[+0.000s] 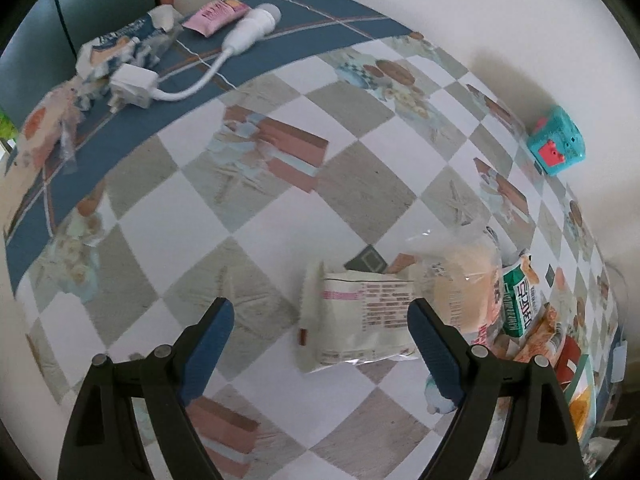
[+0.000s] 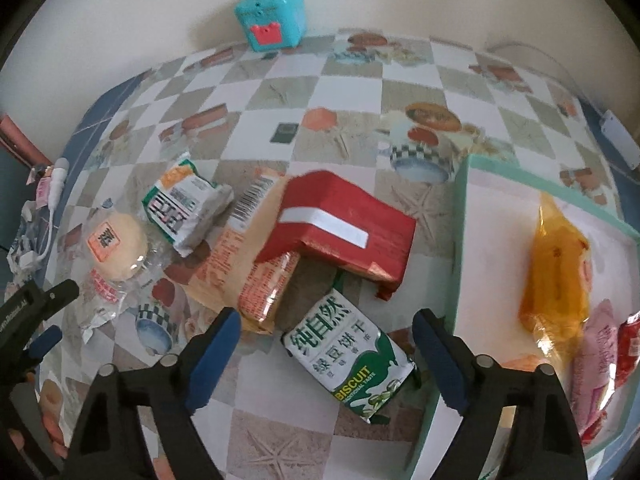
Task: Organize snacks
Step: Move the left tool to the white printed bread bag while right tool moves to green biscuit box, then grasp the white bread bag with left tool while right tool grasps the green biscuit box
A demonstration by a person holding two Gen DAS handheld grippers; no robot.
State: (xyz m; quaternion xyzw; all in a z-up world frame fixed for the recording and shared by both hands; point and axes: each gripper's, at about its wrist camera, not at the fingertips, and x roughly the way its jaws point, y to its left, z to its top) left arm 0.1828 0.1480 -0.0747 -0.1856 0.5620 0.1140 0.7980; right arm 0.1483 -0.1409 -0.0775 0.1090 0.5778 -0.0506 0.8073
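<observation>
Two tools hover wide open, holding nothing. Our right tool (image 2: 326, 346) straddles the green biscuit pack (image 2: 352, 360) lying on the tabletop (image 2: 344, 80) beside the tray (image 2: 460, 240); we centre it, then close gently.

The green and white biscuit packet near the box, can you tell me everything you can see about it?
The biscuit packet is a small, shiny, puffy wrapper, white on top with green swirls below, big green Chinese characters and the word BISCUIT. It looks sealed. It lies flat on the checkered tablecloth, tilted diagonally, between the open fingers of the right gripper, which do not press it. Its lower corner sits by the wall of the mint-edged box; whether they touch is unclear. The red box lies just behind it.
</observation>
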